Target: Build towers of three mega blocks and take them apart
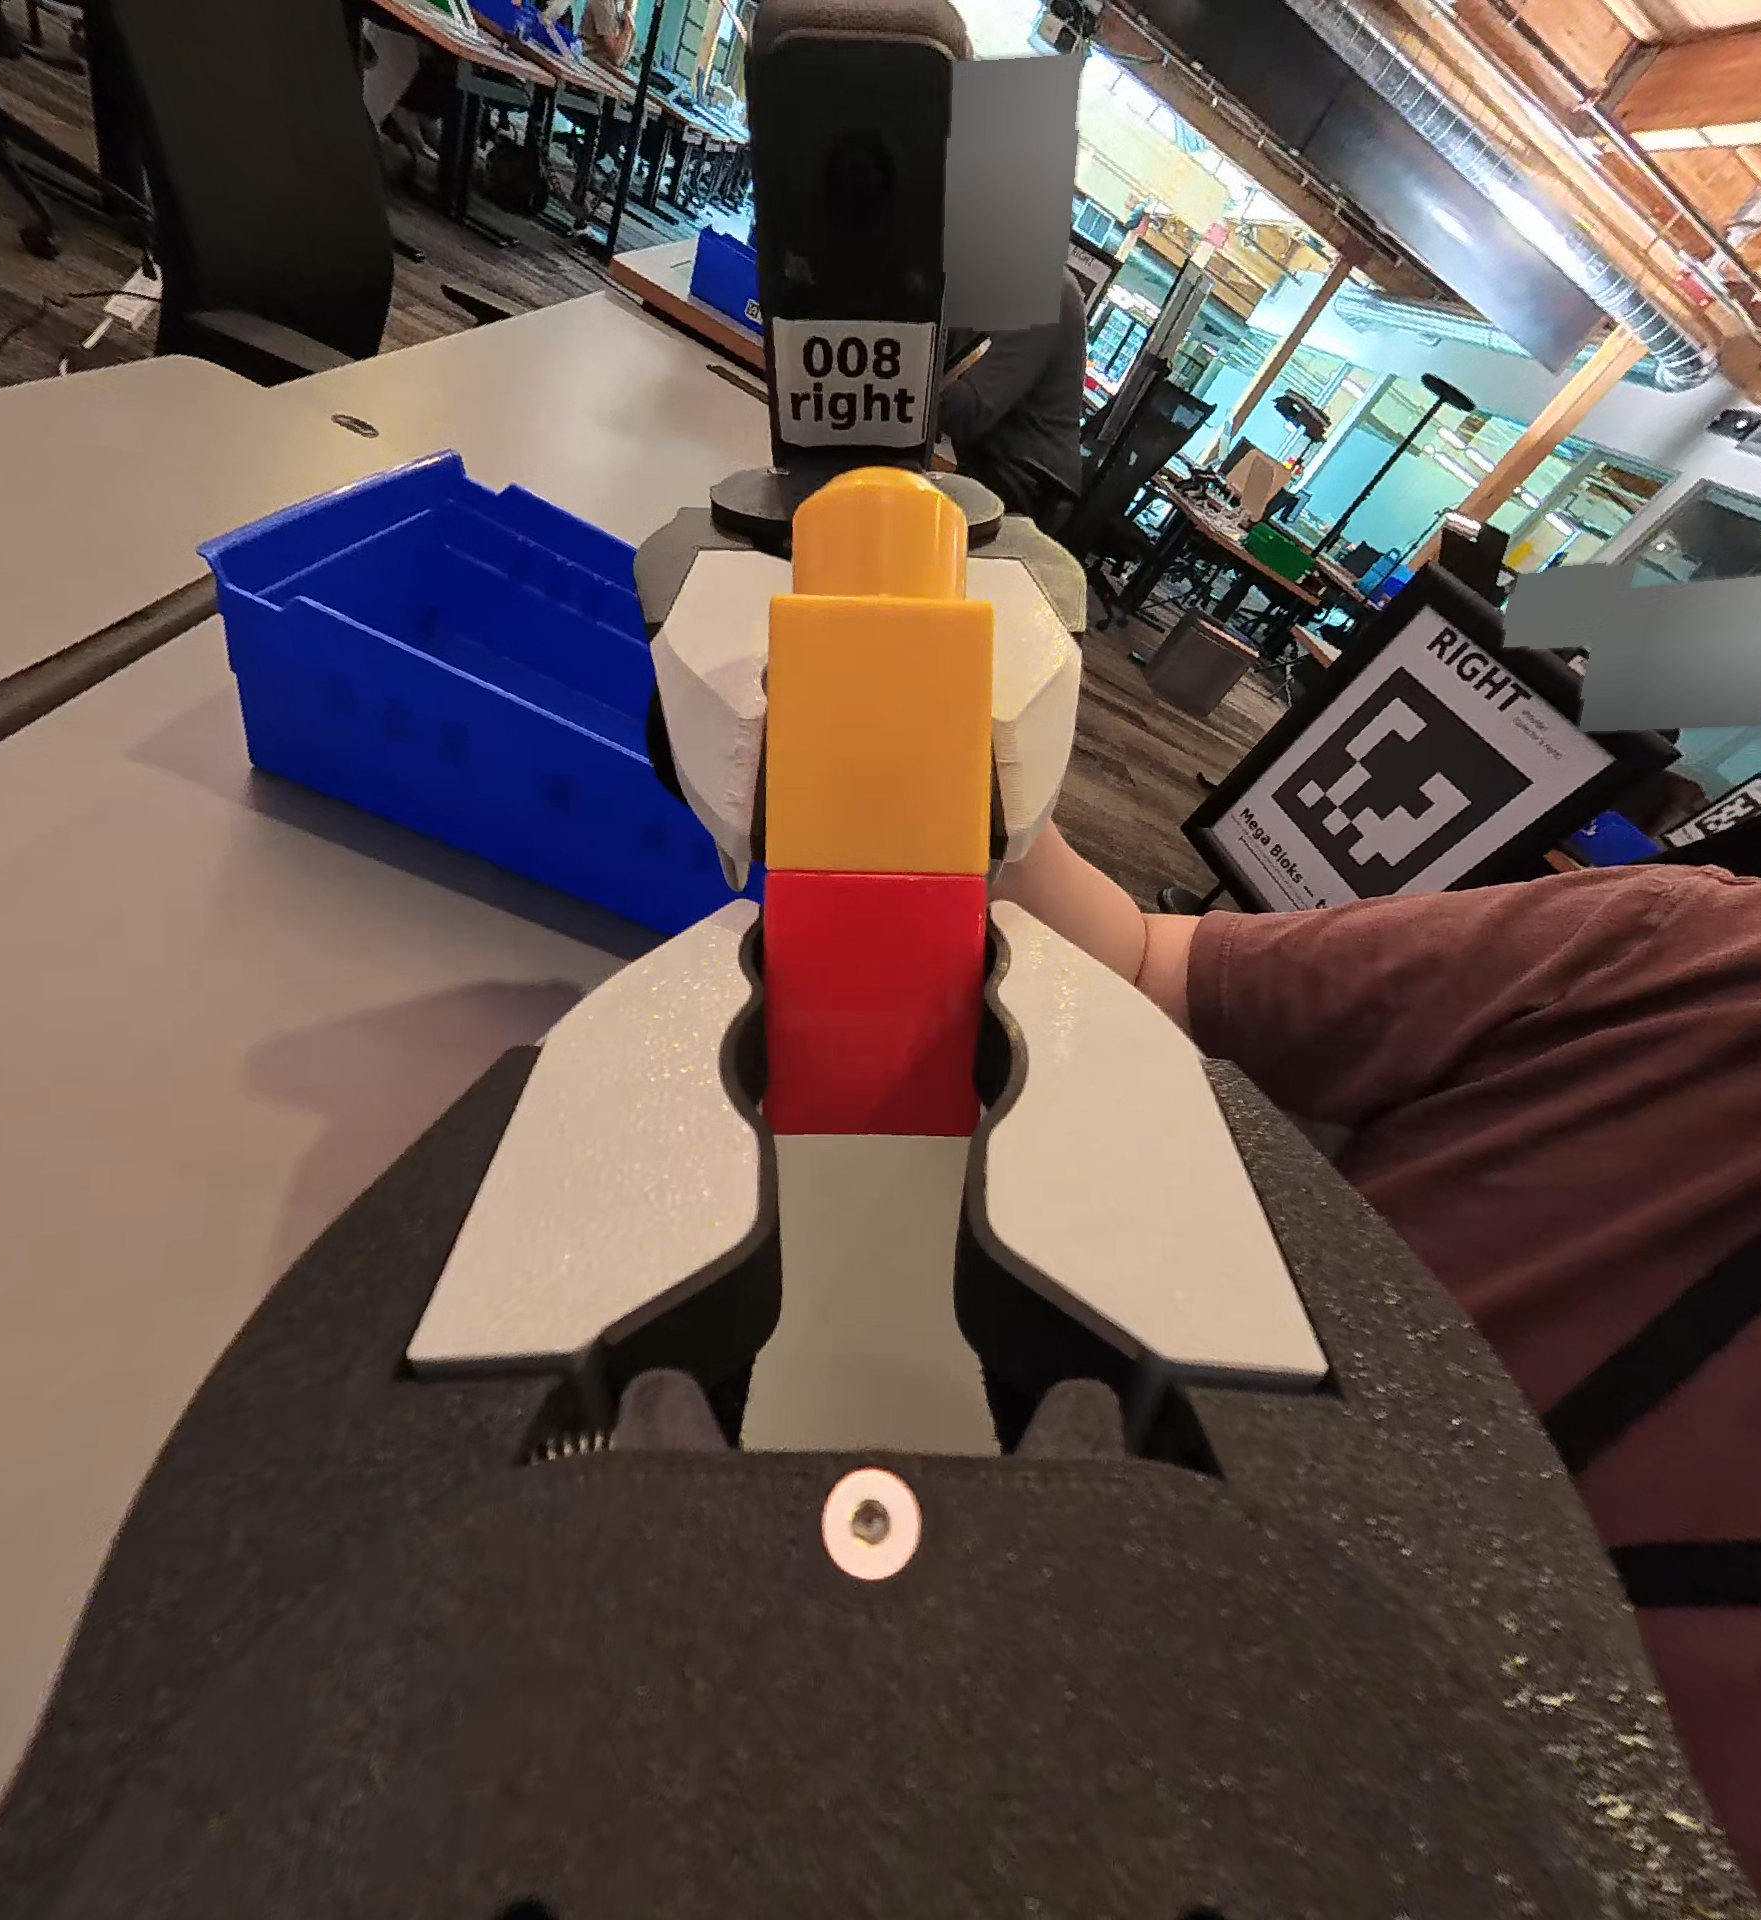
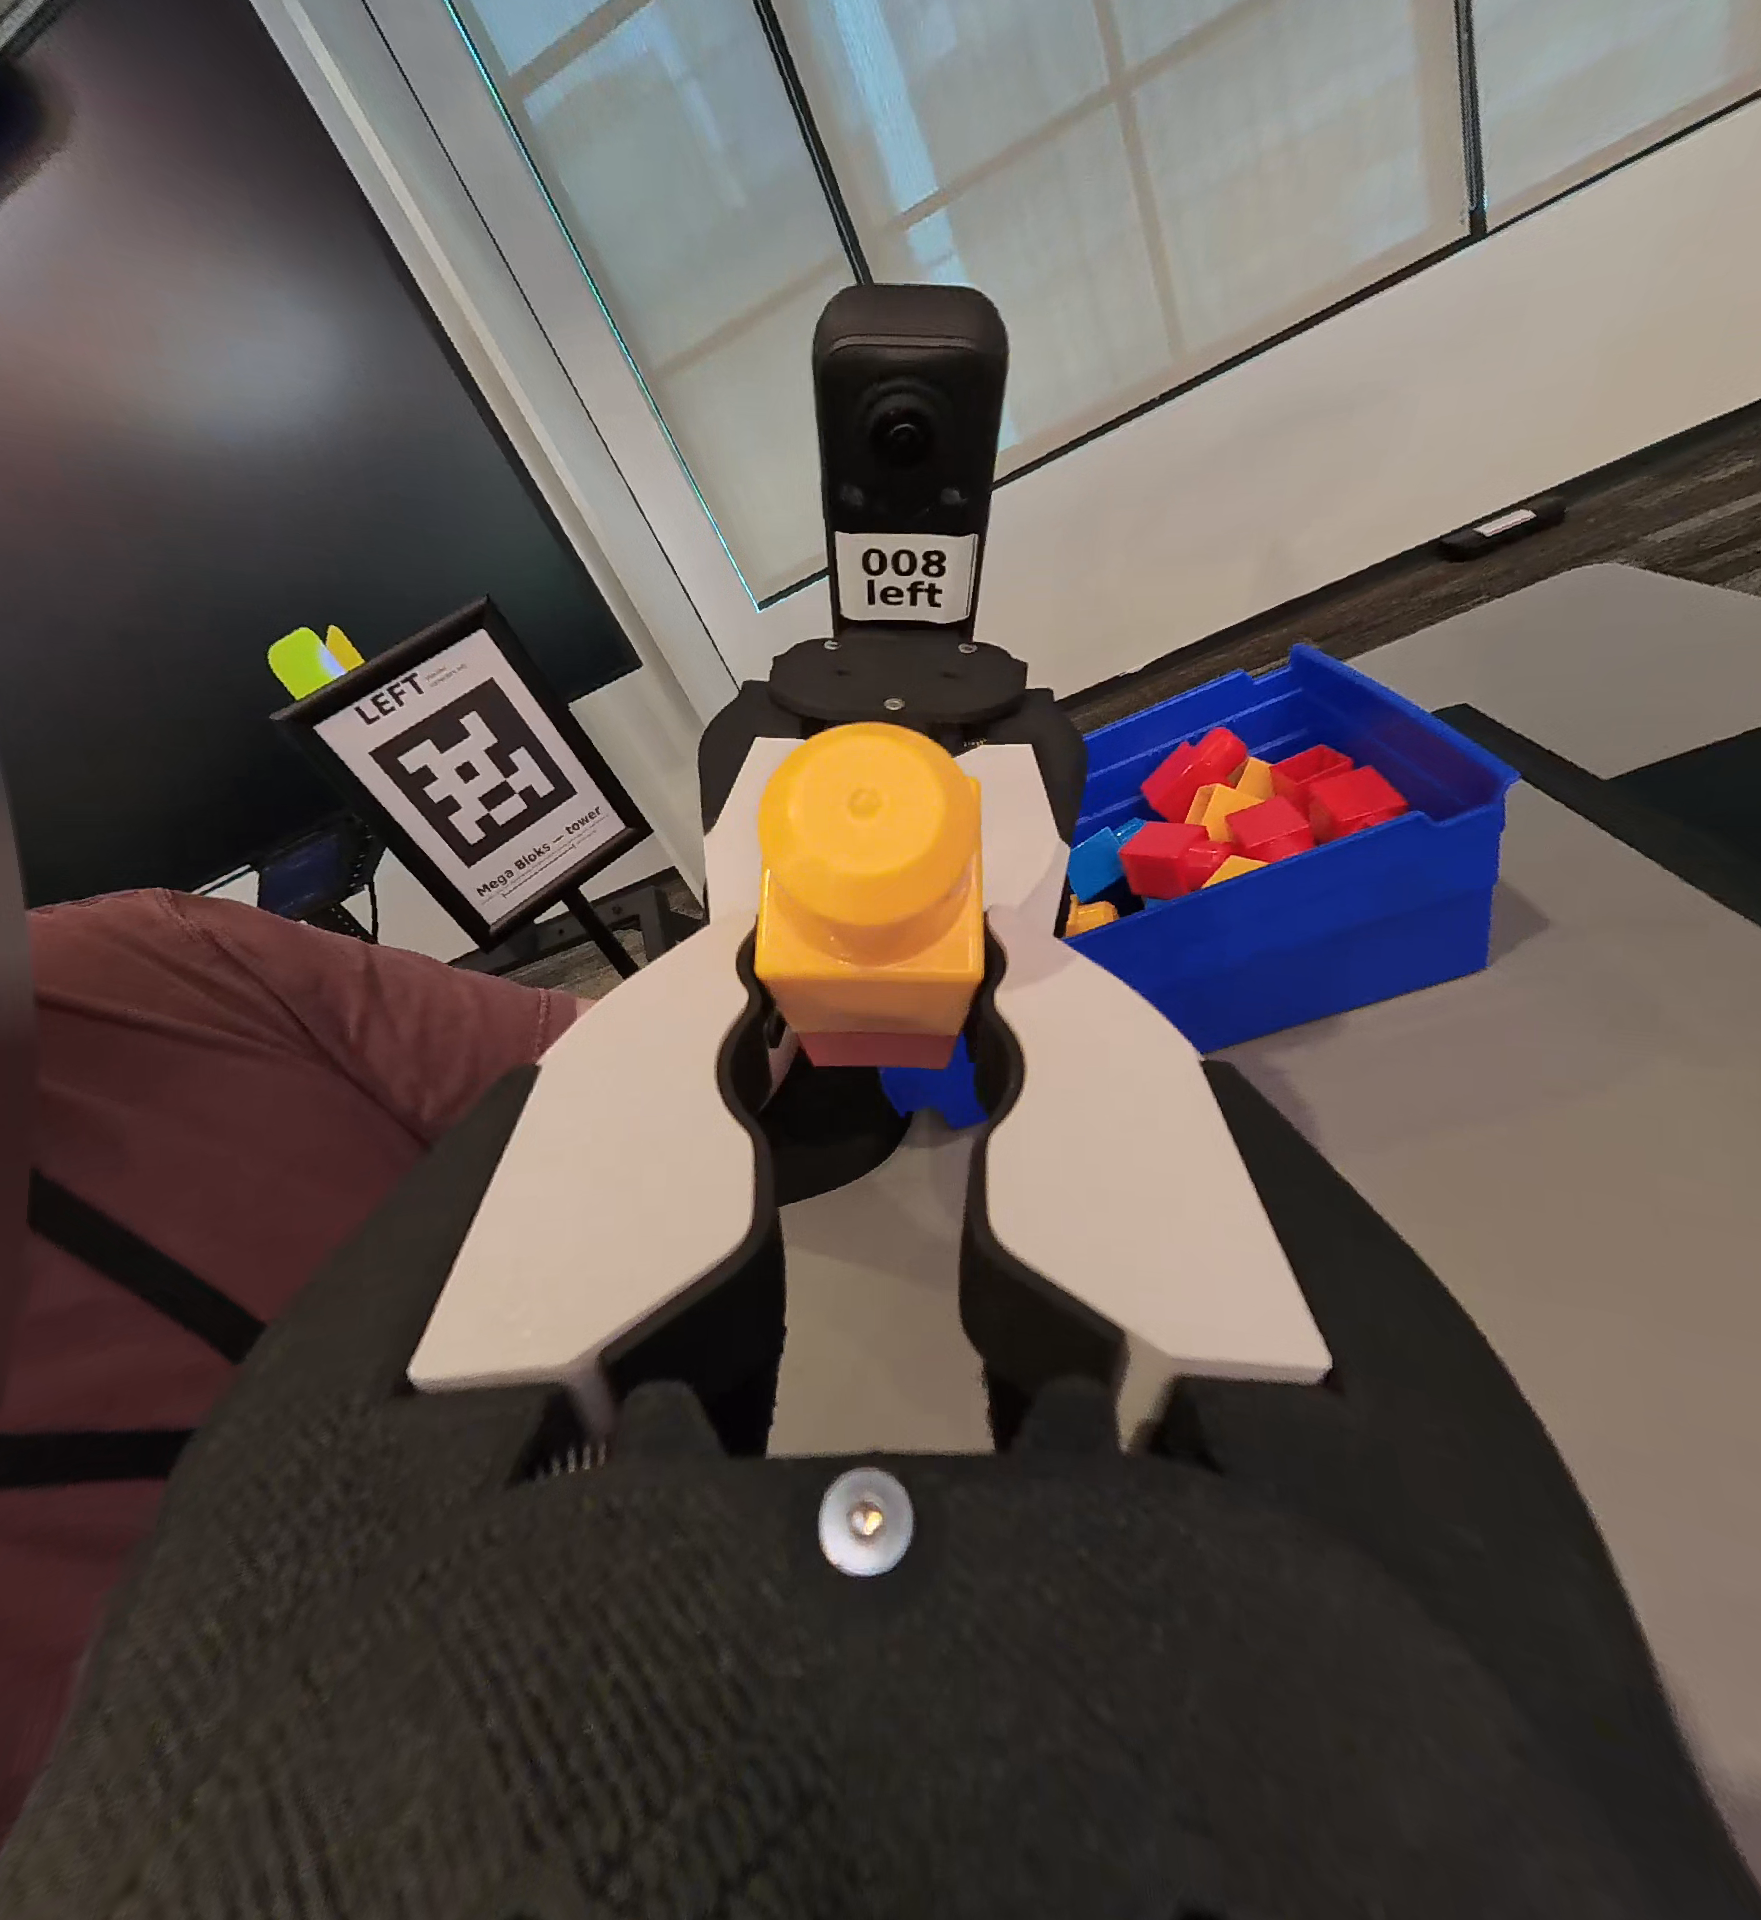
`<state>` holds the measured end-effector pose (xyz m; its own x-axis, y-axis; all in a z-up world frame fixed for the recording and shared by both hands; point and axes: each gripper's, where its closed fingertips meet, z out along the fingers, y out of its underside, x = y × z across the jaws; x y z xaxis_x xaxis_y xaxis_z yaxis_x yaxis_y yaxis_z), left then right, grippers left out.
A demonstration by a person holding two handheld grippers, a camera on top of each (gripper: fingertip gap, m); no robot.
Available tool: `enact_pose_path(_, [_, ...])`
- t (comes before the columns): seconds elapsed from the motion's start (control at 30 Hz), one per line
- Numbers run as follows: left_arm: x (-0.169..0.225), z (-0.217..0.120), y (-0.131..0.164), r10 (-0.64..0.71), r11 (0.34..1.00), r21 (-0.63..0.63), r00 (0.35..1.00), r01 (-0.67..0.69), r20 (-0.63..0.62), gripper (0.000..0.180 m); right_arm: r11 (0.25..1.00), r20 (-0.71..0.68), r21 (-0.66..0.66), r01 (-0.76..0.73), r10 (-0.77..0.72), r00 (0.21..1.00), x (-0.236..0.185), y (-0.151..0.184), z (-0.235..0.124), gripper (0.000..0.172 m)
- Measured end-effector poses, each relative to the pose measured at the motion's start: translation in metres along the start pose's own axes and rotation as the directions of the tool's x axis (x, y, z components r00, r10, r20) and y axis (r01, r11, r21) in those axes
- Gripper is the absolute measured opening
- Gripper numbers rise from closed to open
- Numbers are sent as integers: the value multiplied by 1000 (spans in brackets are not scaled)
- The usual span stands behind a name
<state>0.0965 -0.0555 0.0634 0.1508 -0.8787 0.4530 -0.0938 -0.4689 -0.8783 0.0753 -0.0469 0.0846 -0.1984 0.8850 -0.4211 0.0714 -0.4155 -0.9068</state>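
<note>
Closest to me in the left wrist view, my left gripper (image 1: 874, 1013) is clamped on the red block (image 1: 871, 1003), its two white fingers pressed flat against the block's smooth, glossy sides. The red block is plain and square-faced, and it sits directly under the yellow block (image 1: 878, 732), their edges meeting in a tight, straight seam. The yellow block is a warmer orange-yellow, with a single fat round stud standing on its top. From the right wrist view I look at that stud end-on: a wide disc with a small dimple in the middle, and below the yellow block (image 2: 871, 971) I see a sliver of the red block (image 2: 881, 1047). My right gripper (image 2: 871, 987) is closed on the yellow block, fingers against both its sides. The two-block stack is held above the grey table (image 1: 128, 935), between the two grippers facing each other. Just past it something blue shows between my fingertips; I cannot tell what. Farther back on the table stands the blue bin (image 2: 1375, 935) holding loose red, yellow and blue blocks (image 2: 1260, 821) in a jumble.
</note>
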Motion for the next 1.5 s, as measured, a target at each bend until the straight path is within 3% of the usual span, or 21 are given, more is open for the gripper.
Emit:
enact_pose_path(0.2, [-5,8,21,2,991,-134,1000,2,28,39,999,-25,-40,16,-17,1000,2,6,2,36])
enact_pose_path(0.43, [-7,10,22,-18,991,-133,1000,21,20,41,996,-58,-75,51,-56,997,4,9,2,36])
enact_pose_path(0.53, [-15,-1,24,-1,986,-165,998,12,69,49,996,-127,-47,71,-76,989,13,2,-5,36])
enact_pose_path(0.67, [-41,-67,2,107,990,-120,940,-71,324,44,994,-255,9,107,-101,962,28,-13,-25,36])
enact_pose_path(0.77, [-64,-158,-6,168,985,-138,748,-103,642,42,991,-324,-11,134,-130,937,35,-17,-38,36])
enact_pose_path(0.87, [-76,-230,20,113,987,-158,598,23,794,46,988,-373,-54,147,-156,914,41,-16,-46,36])
enact_pose_path(0.97, [-91,-264,59,14,963,-157,545,217,838,46,987,-388,-66,148,-162,907,43,-16,-50,37])
enact_pose_path(1.03, [-103,-272,77,24,942,-200,539,271,842,38,988,-385,-69,141,-157,909,43,-16,-51,37])
enact_pose_path(1.13, [-120,-271,108,117,884,-345,565,316,817,42,990,-377,-71,126,-143,915,44,-14,-51,37])
enact_pose_path(1.27, [-148,-275,145,220,752,-478,510,454,831,47,990,-363,-82,110,-133,922,44,-10,-47,37])
enact_pose_path(1.37, [-163,-280,154,283,700,-506,455,504,844,47,990,-353,-96,101,-129,927,44,-6,-44,37])
enact_pose_path(1.5, [-170,-277,164,277,669,-520,471,531,837,46,989,-337,-114,96,-130,933,42,-2,-39,37])
